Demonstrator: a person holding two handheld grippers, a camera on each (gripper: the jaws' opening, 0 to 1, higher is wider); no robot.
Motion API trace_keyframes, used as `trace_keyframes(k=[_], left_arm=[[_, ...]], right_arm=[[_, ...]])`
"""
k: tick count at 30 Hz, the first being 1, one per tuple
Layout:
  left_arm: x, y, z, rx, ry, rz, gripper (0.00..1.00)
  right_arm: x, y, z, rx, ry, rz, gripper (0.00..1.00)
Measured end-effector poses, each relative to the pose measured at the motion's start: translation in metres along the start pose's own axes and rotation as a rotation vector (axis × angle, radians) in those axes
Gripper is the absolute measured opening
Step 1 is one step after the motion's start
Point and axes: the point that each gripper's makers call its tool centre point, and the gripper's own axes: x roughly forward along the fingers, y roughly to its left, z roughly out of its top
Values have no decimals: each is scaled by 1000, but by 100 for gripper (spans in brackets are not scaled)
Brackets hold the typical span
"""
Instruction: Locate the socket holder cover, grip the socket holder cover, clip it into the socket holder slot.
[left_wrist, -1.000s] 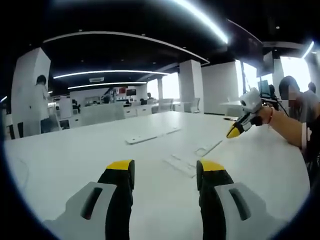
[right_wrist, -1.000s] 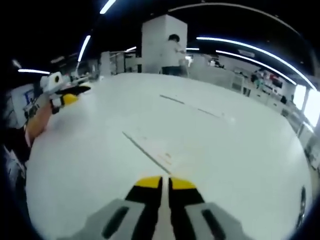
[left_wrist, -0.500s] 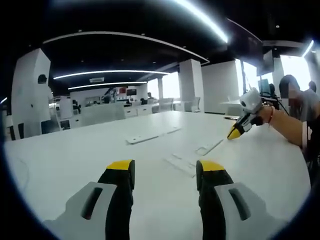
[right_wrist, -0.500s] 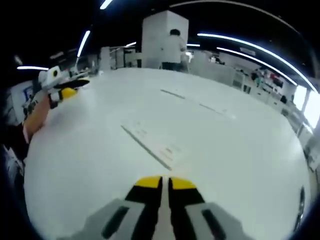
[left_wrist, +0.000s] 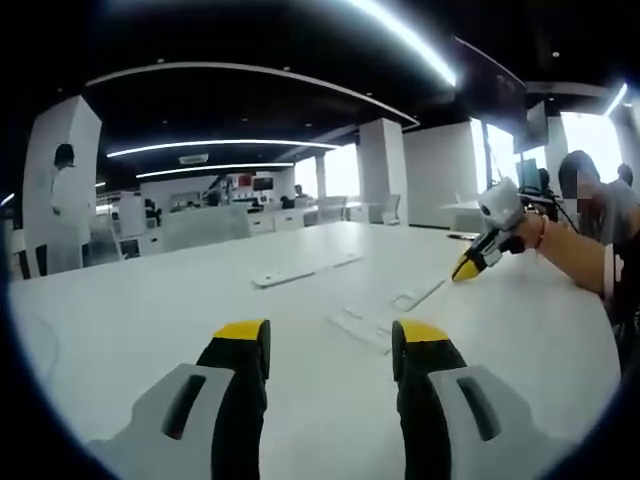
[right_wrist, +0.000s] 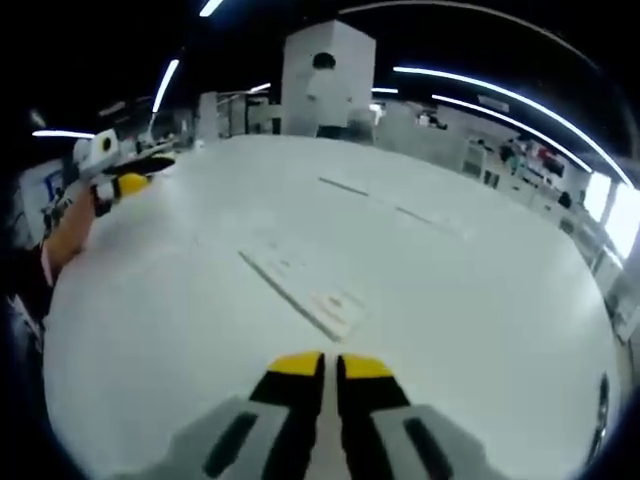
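We hold both claws above the white surface (left_wrist: 150, 310), nothing gripped yet. Left claw (left_wrist: 328, 342) has its jaws apart and empty; right claw (right_wrist: 330, 366) has its jaws together, nearly touching, nothing between them. In the left gripper view the right claw (left_wrist: 468, 266) hovers off beyond the flat white parts.

Landmark – the long white strip (right_wrist: 285, 290) lying flat on the surface, just ahead of the right claw. A small flat piece (right_wrist: 338, 302) sits at the strip's near end; we judge this to be the socket holder cover, though the detail is too blurred to be sure. In the left gripper view the strip (left_wrist: 365, 330) lies ahead of the left claw, with a narrower bar (left_wrist: 418, 296) just beyond it and two more bars (left_wrist: 305, 271) well beyond.

Step in hand: locate and approach. To do it well, we should open the right claw before descending, come down over the strip's near end, and pinch the cover by its edges – it lies flat, so a shallow angle risks sliding it.
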Motion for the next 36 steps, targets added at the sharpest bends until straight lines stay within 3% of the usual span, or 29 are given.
trace_keyframes(k=[25,36], left_arm=[[1,1,1,-3,2,-5,48],[1,3,2,2,2,-1,48]], right_arm=[[11,-8,7,-1,-62,-59,4],[10,-2,8,-18,-66,-53,4]])
